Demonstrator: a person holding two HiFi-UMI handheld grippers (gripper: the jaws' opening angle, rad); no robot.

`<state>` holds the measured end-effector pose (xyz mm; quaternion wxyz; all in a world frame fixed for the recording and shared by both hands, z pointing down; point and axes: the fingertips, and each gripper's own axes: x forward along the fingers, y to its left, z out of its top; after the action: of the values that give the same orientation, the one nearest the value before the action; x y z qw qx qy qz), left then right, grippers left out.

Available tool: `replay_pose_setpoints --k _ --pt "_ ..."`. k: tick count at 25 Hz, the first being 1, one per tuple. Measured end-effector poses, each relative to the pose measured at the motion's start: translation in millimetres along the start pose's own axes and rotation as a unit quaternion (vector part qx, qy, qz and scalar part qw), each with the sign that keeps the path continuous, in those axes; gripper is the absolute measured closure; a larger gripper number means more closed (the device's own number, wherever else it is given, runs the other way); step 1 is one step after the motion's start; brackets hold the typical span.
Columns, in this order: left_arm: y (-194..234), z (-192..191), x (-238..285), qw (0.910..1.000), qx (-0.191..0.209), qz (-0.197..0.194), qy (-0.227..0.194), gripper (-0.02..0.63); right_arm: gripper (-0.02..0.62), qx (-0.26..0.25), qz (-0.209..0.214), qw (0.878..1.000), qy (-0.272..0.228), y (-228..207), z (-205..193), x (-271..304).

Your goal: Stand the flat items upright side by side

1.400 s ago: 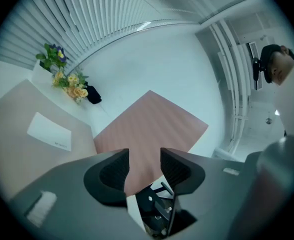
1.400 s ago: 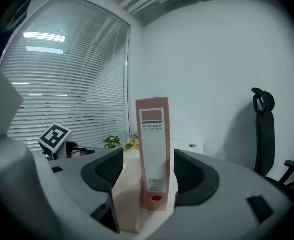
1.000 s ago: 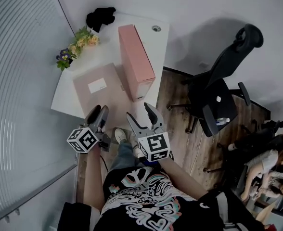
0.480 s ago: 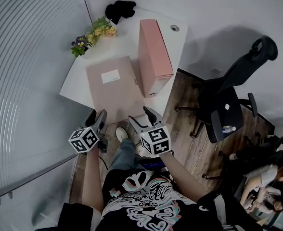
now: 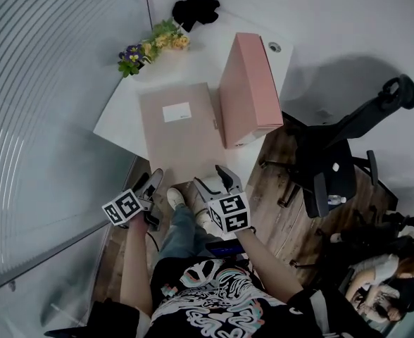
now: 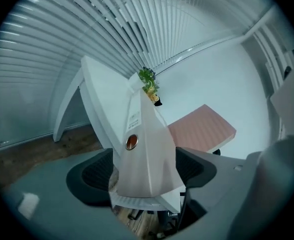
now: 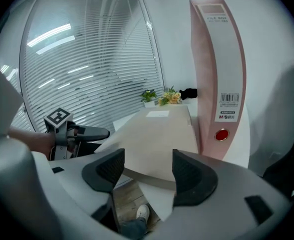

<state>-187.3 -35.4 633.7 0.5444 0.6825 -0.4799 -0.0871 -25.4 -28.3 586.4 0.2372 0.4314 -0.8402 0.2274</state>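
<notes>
A flat beige file box (image 5: pixel 177 129) is flanked at 3 o'clock by an upright pink file box (image 5: pixel 249 90). The left gripper (image 5: pixel 149 180) is being opened about the flat box's end; the right gripper (image 5: pixel 211 177) is held agape, empty.

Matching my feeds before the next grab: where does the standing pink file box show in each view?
Head view: pink file box upper centre, upright on the desk, right of the flat beige box.
Left gripper view: pink file box right of centre, broad side showing.
Right gripper view: pink file box at the right, upright, spine toward the camera.
Shared landmark: the flowers at the desk's far end.
</notes>
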Motion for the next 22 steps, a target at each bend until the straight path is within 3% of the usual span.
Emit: replay_pose_setpoints --k 3,12,15,22 --pt "7.4 -10.1 5.5 0.9998 -0.002 -0.004 0.021 0.219 0.301 -0.012 -0.003 1.000 0.010 1.5 -6.5 4.7" --pt "9.6 -32.9 26.2 0.9949 -0.061 -0.046 0.066 0.235 0.285 -0.027 -0.008 0.999 0.032 4.4 -21.3 13.6" --pt "8.1 -32.9 26.3 0.9928 -0.080 -0.055 0.070 0.259 0.284 -0.027 -0.008 0.999 0.032 3.5 -21.9 13.7" --pt "3.0 -30.3 21.6 0.9937 -0.080 -0.050 0.061 0.265 0.279 -0.025 -0.004 0.999 0.030 4.2 -20.8 12.3"
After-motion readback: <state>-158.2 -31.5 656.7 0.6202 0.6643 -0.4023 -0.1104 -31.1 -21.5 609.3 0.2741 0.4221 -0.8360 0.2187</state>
